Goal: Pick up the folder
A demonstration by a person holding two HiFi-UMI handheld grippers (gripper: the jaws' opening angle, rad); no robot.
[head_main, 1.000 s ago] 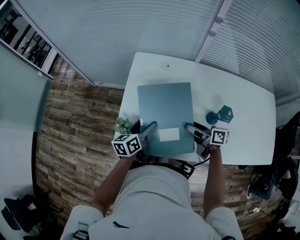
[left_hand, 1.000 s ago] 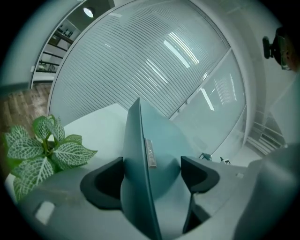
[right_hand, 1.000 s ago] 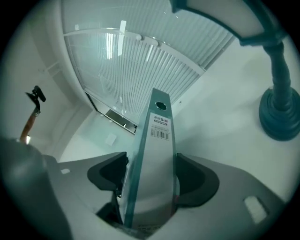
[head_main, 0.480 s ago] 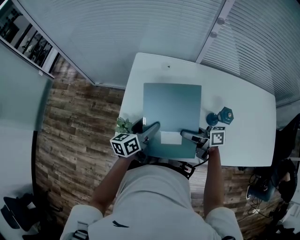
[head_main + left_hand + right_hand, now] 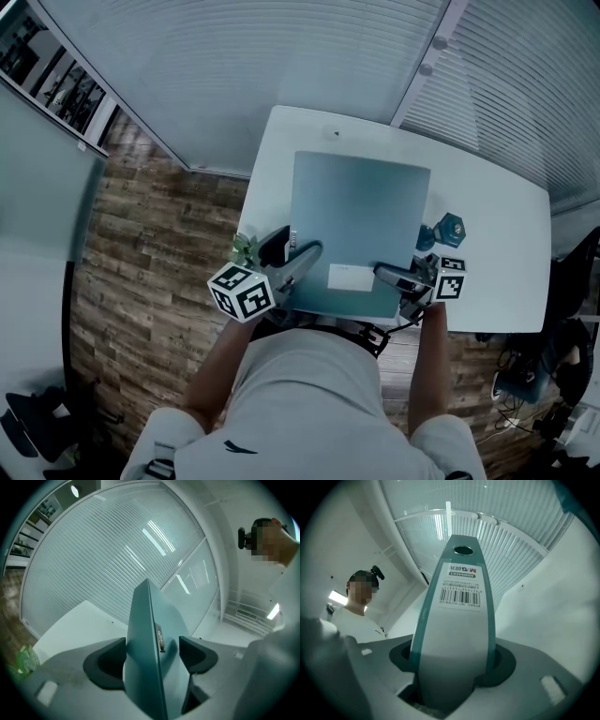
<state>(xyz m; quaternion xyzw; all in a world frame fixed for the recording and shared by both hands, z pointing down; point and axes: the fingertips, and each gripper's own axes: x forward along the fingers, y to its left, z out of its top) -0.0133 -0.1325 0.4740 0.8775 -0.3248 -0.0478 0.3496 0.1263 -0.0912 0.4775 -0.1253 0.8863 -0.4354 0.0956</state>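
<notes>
A teal-grey folder [image 5: 361, 225] with a white label hangs above the white table [image 5: 497, 234], near its front edge. It is gripped from both sides. My left gripper [image 5: 302, 258] holds the folder's near left edge, and in the left gripper view the folder [image 5: 150, 639] stands edge-on between the jaws. My right gripper [image 5: 394, 277] holds the near right edge. In the right gripper view the barcode-labelled spine [image 5: 457, 620] fills the gap between the jaws. Both grippers' jaws are closing on it.
Two small blue objects [image 5: 441, 232] sit on the table just right of the folder. A little green plant [image 5: 246, 248] is at the table's left edge. Wooden floor [image 5: 141, 244] lies to the left and a slatted glass wall [image 5: 281, 56] behind.
The folder has come up off the table with both grippers. It looks larger and has shifted a little to the right, partly covering the blue objects.
</notes>
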